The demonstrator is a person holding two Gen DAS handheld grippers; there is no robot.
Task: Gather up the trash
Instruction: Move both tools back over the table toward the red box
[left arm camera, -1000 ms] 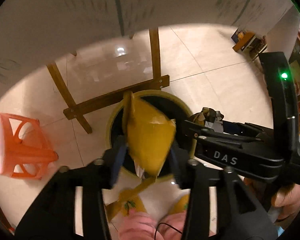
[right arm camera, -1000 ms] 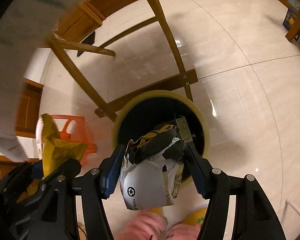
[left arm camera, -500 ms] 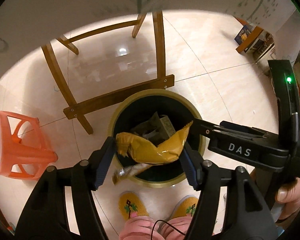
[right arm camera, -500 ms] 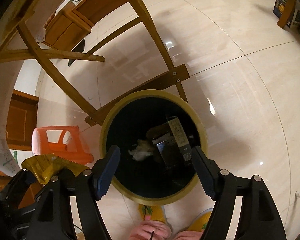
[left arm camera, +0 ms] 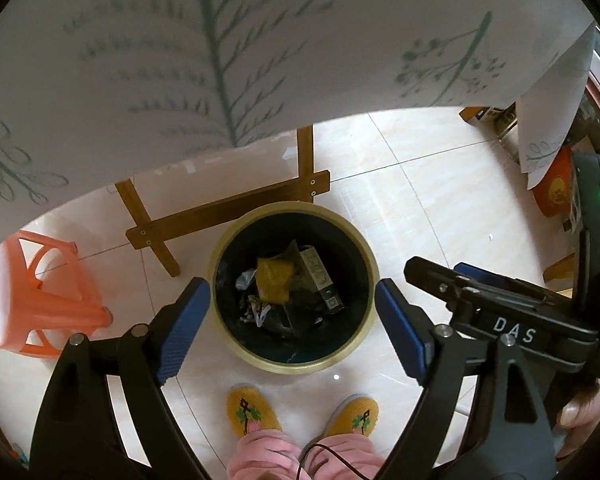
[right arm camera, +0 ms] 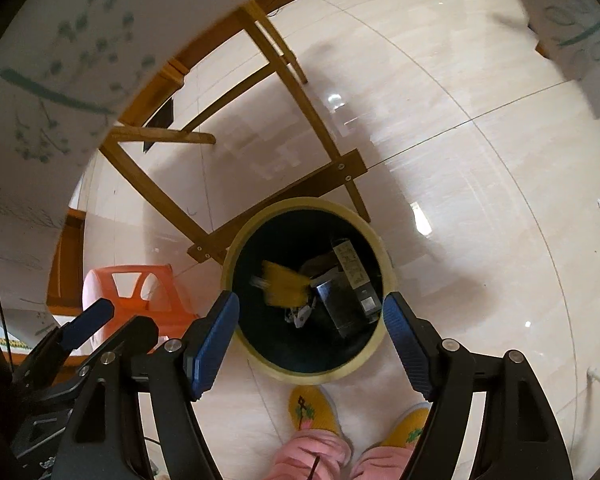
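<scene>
Item one, your left gripper (left arm camera: 292, 320): it points steeply down over the bin, jaws opening wide, nothing between the blue pads (left arm camera: 182, 328). The pads frame the bin's rim at 9 and 3 o'clock without touching it.

Item two, your right gripper (right arm camera: 310, 340): it too points down, jaws spread wide and empty, pads (right arm camera: 214, 346) on either side of the bin as seen from above. In the left wrist view its black body with white lettering sits at 4 o'clock of the bin, your hand (left arm camera: 584, 412) at its grip.

Item three, trash bin (left arm camera: 358, 236): round, yellow rim, dark inside, standing on the pale tiled floor (left arm camera: 420, 184). Its 12 o'clock edge lies just beside a wooden table-leg frame (left arm camera: 228, 210).

Item four, the trash: a yellow wrapper (left arm camera: 275, 280) lies inside the bin near the centre, on top of the pile. At its 3 o'clock a flattened dark carton (left arm camera: 318, 276) with a printed panel leans against the wall. At its 9 o'clock sits a crumpled silver-grey scrap (left arm camera: 246, 278); at 6 o'clock, small white bits. In the right wrist view the wrapper is blurred.

Item five, surroundings: an orange plastic stool (left arm camera: 36, 300) stands at 9 o'clock of the bin, well apart. A white tablecloth (left arm camera: 220, 60) printed with green sprigs hangs across the top of the view. Your yellow slippers (left arm camera: 252, 410) and pink trouser cuffs (left arm camera: 268, 456) stand at 6 o'clock, near the rim.
</scene>
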